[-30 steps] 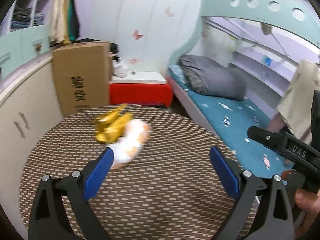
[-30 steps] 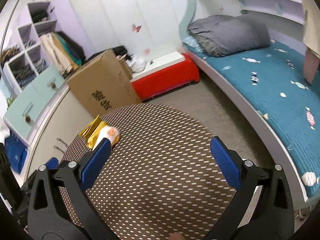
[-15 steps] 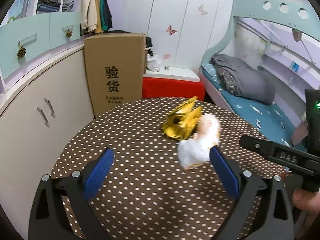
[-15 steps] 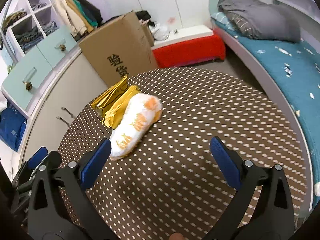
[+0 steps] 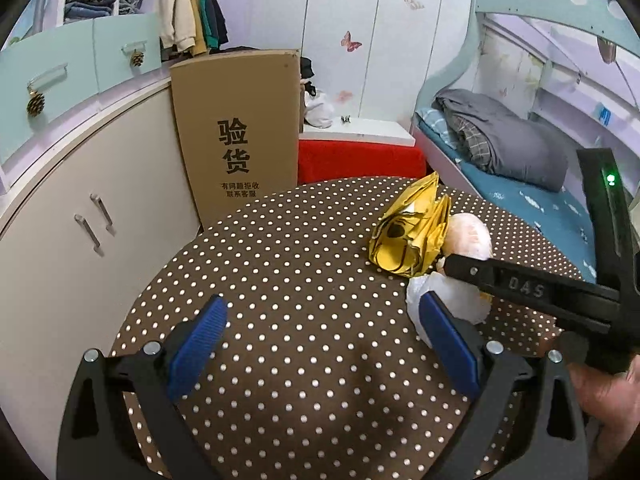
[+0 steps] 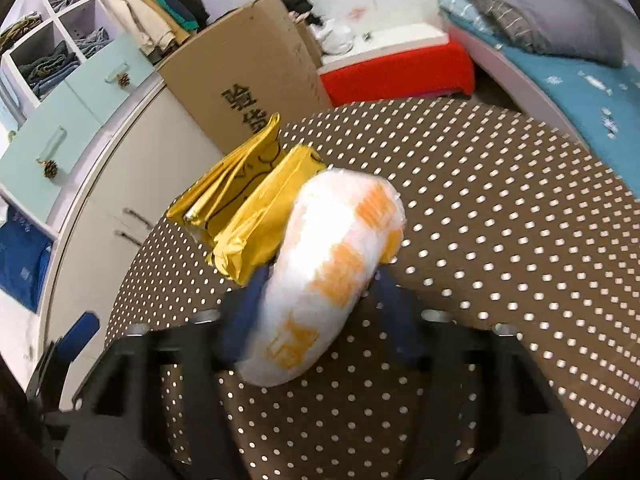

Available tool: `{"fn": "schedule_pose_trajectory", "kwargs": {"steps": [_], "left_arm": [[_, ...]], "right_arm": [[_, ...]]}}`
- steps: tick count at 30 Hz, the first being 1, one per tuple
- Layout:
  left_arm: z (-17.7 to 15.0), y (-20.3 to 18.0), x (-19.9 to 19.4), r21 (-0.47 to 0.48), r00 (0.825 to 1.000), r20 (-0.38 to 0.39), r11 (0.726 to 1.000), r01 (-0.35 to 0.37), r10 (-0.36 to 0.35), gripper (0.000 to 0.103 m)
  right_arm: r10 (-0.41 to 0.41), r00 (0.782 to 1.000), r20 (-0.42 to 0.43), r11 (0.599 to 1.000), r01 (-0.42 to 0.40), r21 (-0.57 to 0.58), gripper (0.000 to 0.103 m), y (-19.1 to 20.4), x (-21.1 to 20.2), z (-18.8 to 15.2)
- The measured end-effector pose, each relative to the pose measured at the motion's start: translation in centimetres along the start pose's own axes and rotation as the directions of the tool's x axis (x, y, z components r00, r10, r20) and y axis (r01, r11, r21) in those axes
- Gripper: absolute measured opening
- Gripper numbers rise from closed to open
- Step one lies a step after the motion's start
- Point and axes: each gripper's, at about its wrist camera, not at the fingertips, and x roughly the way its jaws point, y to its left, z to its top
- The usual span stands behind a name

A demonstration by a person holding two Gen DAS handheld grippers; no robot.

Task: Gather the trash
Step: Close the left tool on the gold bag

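Right gripper point(image 6: 316, 312) just closed around the puffy white-and-orange plastic packet point(image 6: 332, 276); the slick film may squirt out. Gold foil wrapper point(image 6: 248, 216) touching it could drag off the brown dotted round table point(image 6: 500, 240). Left gripper point(image 5: 320, 344) open, empty.

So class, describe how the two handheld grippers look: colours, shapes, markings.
The left gripper has black angular fingers with ribbed blue pads and silver bolts. The right gripper looks alike, blurred in its own view; from the left view its black body shows raised letters "DAS" and a green light. No sleeve visible.
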Motion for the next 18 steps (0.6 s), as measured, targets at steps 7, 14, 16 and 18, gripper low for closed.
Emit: {"fn": "schedule_pose_trajectory", "kwargs": {"steps": [7,14,16,18], "left_arm": [[1.4,-2.7,2.3,0.099,1.000,0.000,0.995,0.025,-0.025,0.095],[2.7,-5.8,5.5,0.214,0.999,-0.007,0.976,0.036,-0.036,0.095],[3.2,-6.5,6.6,0.241,0.999,-0.014,0.970,0.034,-0.031,0.095],[3.4,-7.1,7.3,0.264,0.999,-0.015,0.963,0.053,-0.051,0.094]], "right_arm": [[0.000,0.999,0.039,1.000,0.000,0.001,0.042,-3.0,-3.3,0.0],[-0.014,0.997,0.073,1.000,0.012,0.024,0.042,-5.7,-5.6,-0.4],[-0.018,0.997,0.080,0.999,0.015,0.037,0.042,-6.5,-6.1,-0.5],[-0.020,0.996,0.088,0.999,0.016,0.045,0.042,-7.0,-6.8,-0.7]]}}
